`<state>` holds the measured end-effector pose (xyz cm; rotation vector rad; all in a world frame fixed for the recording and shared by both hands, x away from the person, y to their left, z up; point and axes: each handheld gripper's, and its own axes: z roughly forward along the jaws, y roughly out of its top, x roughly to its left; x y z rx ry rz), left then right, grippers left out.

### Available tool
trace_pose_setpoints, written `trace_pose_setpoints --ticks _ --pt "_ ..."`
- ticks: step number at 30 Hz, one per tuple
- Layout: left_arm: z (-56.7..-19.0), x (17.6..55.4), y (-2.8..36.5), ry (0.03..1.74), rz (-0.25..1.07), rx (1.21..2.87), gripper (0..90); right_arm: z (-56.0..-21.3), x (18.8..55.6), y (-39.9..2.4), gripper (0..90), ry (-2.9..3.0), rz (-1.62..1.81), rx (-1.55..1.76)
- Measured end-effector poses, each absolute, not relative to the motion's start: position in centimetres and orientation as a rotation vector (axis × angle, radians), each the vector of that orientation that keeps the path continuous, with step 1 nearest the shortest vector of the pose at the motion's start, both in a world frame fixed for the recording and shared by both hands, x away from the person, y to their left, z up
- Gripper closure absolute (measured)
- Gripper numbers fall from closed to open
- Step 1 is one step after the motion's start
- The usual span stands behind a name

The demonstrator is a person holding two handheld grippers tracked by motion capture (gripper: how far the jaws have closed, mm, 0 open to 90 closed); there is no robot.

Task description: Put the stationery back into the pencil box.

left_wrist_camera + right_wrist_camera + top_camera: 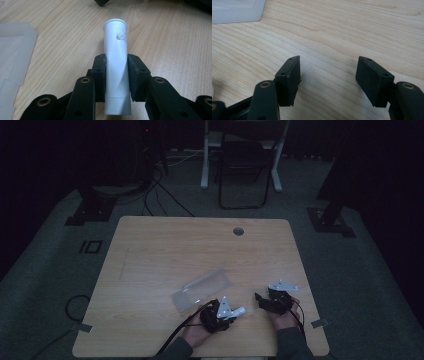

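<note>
Left gripper [117, 75] — jaws clamped on a white tube [116, 62], pads pressing both its sides, the tube's flared end pointing away along the jaws and its body held just above the wooden bench [162, 37]. Right gripper [328, 80] — jaws standing apart with nothing between them, bare bench grain below; in the high view it sits near the left gripper at the bench's near edge. A clear plastic bag [202, 289] lies flat just beyond the left gripper.
</note>
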<state>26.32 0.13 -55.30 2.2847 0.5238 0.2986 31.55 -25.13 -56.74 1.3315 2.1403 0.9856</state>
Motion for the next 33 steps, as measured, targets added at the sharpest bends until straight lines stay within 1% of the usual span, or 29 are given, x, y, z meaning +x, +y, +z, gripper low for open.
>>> trace_pose_setpoints --ticks 33 --pt "-53.2 25.7 0.9 0.495 0.342 2.276 70.1 -56.7 31.6 -25.1 36.4 2.141 0.986 1.33"
